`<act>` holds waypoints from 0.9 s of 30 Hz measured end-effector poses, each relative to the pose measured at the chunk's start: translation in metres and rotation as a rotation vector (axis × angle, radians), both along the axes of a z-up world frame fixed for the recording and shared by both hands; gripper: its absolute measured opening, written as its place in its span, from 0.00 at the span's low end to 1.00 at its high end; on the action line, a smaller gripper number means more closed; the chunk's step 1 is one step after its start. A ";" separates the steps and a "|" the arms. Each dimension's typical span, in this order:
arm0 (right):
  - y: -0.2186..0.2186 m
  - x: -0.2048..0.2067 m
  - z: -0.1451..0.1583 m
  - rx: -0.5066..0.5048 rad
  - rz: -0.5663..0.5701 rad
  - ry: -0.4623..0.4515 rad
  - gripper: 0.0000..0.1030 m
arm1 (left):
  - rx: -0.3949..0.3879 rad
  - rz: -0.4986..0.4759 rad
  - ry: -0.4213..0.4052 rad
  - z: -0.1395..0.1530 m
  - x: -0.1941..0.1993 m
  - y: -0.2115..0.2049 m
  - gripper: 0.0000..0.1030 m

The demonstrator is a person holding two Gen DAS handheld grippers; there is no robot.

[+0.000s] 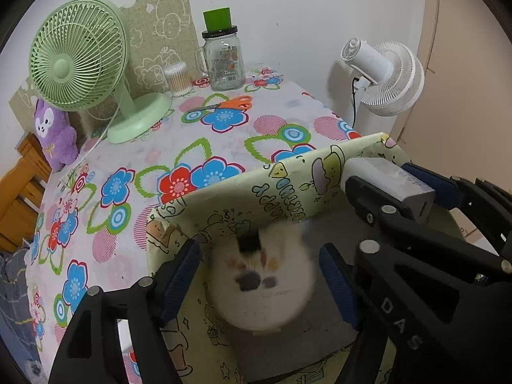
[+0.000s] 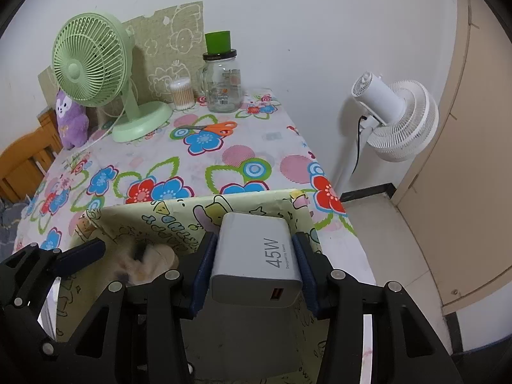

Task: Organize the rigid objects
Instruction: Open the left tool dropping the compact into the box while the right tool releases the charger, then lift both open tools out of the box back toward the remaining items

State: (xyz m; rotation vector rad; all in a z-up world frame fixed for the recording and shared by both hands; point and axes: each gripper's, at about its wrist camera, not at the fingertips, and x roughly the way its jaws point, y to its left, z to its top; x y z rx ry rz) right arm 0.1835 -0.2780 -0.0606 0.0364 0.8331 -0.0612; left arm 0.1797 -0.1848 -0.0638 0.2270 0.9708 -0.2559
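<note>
Nearest the cameras, both tools hung over an open cardboard box (image 2: 256, 204) lined with pale yellow cartoon paper, standing at the near right corner of the table (image 2: 153, 156). The right hand-held gripper (image 2: 254, 267) pinched a white charger block (image 2: 256, 256) marked 45W between its blue pads, just above the box's grey floor. The left hand-held gripper (image 1: 259, 275) stood spread, its pads either side of a blurred round white object (image 1: 262, 275) with dark and orange patches; the pads did not appear to press on it, and the blur suggests it was dropping into the box. The step in hand looked like depositing items in the box. Next, the right gripper would need to lower the charger and let go.

Farther back on the floral cloth lay orange scissors (image 2: 211, 127). Beyond them stood a glass jar (image 2: 222, 88) with a green cup on its lid, seemingly empty, a clear tub of cotton swabs (image 2: 182, 94) and a green fan (image 2: 92, 60).
</note>
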 end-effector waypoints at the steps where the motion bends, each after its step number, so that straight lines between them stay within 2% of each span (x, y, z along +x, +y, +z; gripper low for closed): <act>1: 0.000 0.001 0.000 -0.003 0.001 0.001 0.51 | 0.000 -0.002 0.002 -0.001 0.000 -0.001 0.81; 6: 0.001 0.002 0.000 -0.010 -0.010 -0.013 0.51 | -0.015 -0.014 0.012 -0.001 0.001 -0.001 0.86; 11: 0.000 0.001 0.001 0.005 -0.003 0.000 0.56 | -0.031 -0.028 0.015 0.001 -0.002 -0.001 0.89; 15: 0.000 -0.003 0.003 0.028 0.001 0.013 0.65 | -0.028 -0.033 -0.010 0.007 -0.009 -0.002 0.94; 20: 0.002 -0.015 0.010 0.042 0.004 0.002 0.74 | -0.028 -0.035 -0.034 0.014 -0.018 0.001 0.95; 24: 0.005 -0.029 0.021 -0.009 -0.020 -0.045 0.88 | -0.027 -0.030 -0.056 0.021 -0.027 0.004 0.95; 27: 0.006 -0.039 0.030 -0.029 -0.026 -0.074 0.92 | -0.037 -0.037 -0.076 0.027 -0.036 0.006 0.96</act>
